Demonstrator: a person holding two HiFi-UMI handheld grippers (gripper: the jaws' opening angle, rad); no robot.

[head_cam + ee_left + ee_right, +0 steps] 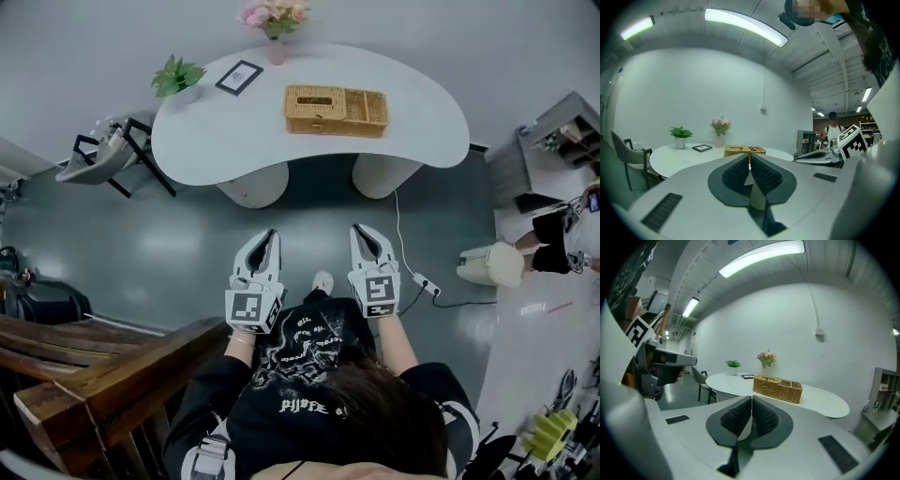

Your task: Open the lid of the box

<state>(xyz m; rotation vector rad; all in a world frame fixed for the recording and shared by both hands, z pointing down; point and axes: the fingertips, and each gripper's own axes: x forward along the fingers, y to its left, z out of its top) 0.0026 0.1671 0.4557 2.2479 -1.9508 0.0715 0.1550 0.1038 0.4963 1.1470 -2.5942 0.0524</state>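
– Wicker box [336,110] on the white bench [412,141], well apart from me. Its lid [315,97] is down over the left part, with open compartments [366,101] to the right.
– And your jaws?
– On the left gripper [270,234] they're pressed fully together with nothing between them. The right gripper [361,230] is the same, closed tight and empty. Both hang low by the body, over the floor [141,234].
– So how do you play it?
– Approach first, I reckon. I'd come in square to the bench, part one pair of jaws early and aim for the lid's near edge. The other gripper should brace the box's side, because light wicker could slide or tip as the lid lifts.
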